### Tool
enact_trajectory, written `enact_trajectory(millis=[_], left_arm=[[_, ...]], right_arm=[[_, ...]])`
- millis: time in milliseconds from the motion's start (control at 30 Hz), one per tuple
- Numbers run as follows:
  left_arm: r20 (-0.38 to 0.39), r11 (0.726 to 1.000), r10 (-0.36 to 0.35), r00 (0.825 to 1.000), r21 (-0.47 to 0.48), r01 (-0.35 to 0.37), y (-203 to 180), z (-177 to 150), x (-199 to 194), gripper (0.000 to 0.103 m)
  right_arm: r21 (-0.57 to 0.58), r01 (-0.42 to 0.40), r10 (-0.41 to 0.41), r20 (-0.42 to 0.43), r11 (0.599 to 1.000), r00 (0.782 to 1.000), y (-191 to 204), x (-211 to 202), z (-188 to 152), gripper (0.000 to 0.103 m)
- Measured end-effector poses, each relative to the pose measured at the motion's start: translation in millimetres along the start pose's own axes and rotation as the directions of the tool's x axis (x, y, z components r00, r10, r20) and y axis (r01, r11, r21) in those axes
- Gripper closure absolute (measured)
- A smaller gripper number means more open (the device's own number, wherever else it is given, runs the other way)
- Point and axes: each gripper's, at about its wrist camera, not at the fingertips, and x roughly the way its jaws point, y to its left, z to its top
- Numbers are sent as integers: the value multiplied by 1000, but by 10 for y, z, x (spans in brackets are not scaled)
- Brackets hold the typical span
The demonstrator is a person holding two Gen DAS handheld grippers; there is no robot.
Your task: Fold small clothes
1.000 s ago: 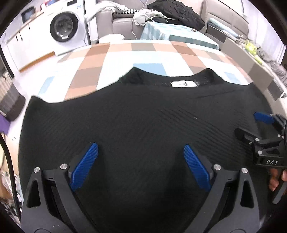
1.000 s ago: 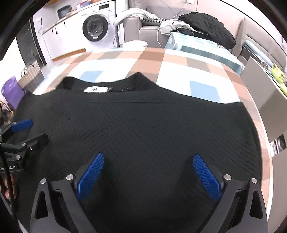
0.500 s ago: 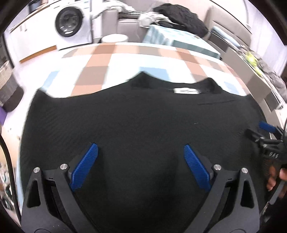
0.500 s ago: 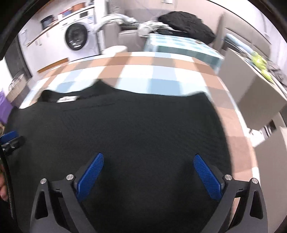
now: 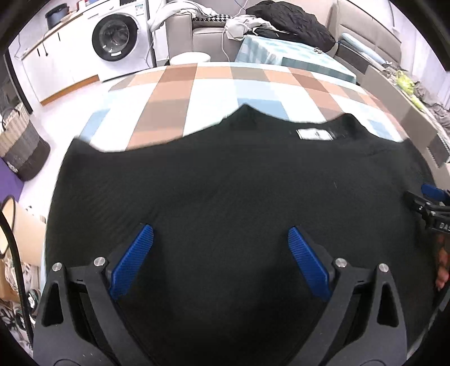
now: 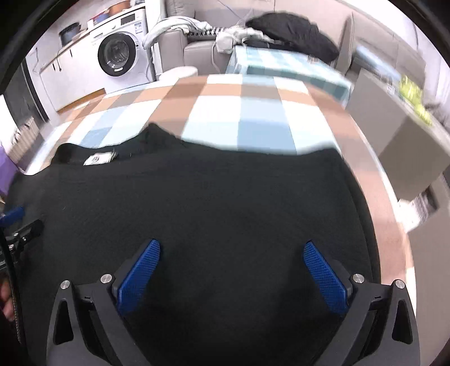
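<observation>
Black knit top [image 5: 225, 180] spread flat across the checked tablecloth [image 5: 213, 84], neckline at 12 o'clock with the white label [image 5: 314, 134] just right of it in the left wrist view (in the right wrist view, label [image 6: 99, 158] at 10 o'clock). Left gripper [image 5: 220, 253] over the cloth, blue pads [image 5: 132, 261] spread wide, nothing between them. Right gripper [image 6: 232, 270] likewise gaping over the fabric, empty. Right gripper also visible at 3 o'clock in the left view, at the top's edge. Washing machine [image 5: 118, 36] at 11 o'clock, sofa with heaped clothes [image 5: 289, 19] at 12, woven basket [image 5: 19, 149] at 9.
</observation>
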Motion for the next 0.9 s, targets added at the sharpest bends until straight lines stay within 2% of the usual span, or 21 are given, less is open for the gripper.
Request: enact_trajectory(millis=[100,200,267,333,500,567,733,800,900], left_arm=[[8,999,-51,999,-2,51,-87,-207,-196,7],[21,992,-116,993,54,115,-304,-423,-325,7],[16,994,-75,997,77,74,-350,-563,-344,7],[10,996,-39,999,76,38,-303,-666,-371,7],[6,1000,-17,1000,-26,18,-6,-1027,-669,7],[16,998,-33,999,-47,34,45,-1195,-775,7],[43,1000,-5,999,14,4,27,-1494,-940,7],[35,999,26,999,46,-27,37,-1617,-1017,7],[23,998,45,999,41,-46,132,-1804,-1160,7]], right_arm=[[-24,-9,9,2,1000,1000,26,-166,-206,1],[-112,-76,76,-2,991,997,266,-291,-398,1],[-190,-72,74,2,979,997,422,-342,-538,1],[-220,-64,69,15,973,998,431,-394,-656,1],[-120,-65,66,3,991,998,101,-587,-920,1],[-103,-66,68,15,992,998,59,-738,-1094,1],[-186,-139,146,25,973,989,287,-936,-1435,1],[-200,-117,122,17,973,992,305,-937,-1548,1],[-203,-83,91,31,976,995,233,-1038,-1694,1]])
